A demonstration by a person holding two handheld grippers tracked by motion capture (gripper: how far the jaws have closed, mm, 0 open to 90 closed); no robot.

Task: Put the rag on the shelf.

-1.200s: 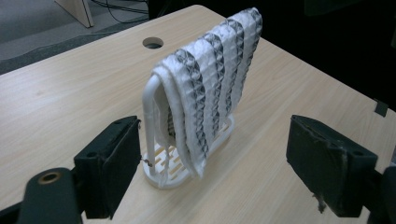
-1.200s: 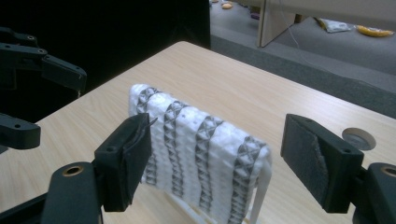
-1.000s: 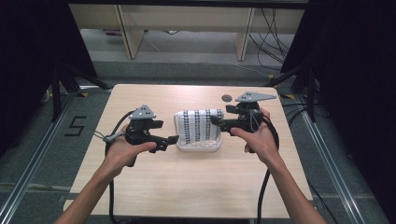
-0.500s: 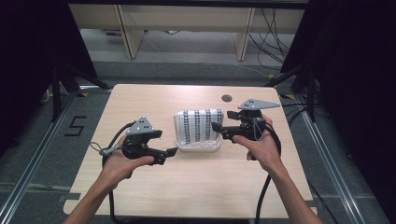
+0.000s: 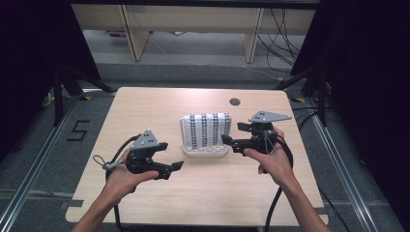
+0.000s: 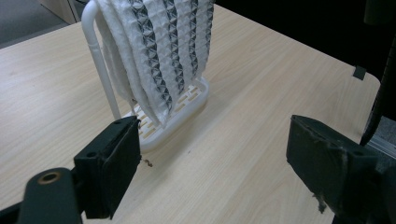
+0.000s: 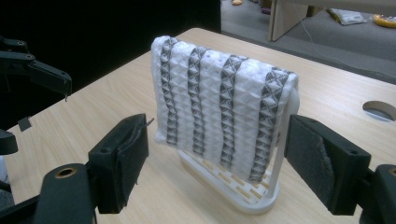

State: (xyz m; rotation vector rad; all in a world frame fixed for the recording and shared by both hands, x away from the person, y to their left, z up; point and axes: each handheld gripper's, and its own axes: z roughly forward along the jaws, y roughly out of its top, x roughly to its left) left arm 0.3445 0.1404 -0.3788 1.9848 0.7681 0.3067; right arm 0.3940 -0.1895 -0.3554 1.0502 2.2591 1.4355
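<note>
Towel (image 5: pixel 209 130) draped over white rack (image 5: pixel 205 152), mid-desk toward far edge. Left gripper (image 5: pixel 170 157) and right gripper (image 5: pixel 232 134) flanking, jaws apart, gripping nothing.

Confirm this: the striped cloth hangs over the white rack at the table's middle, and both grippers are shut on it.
Not quite. The striped cloth does hang over the white rack at the table's middle, but both grippers, left and right, are open and clear of it, as both gripper views show.

Towel rack (image 5: pixel 205 150) stands mid-table; bare table (image 5: pixel 217 193) all around it.
</note>
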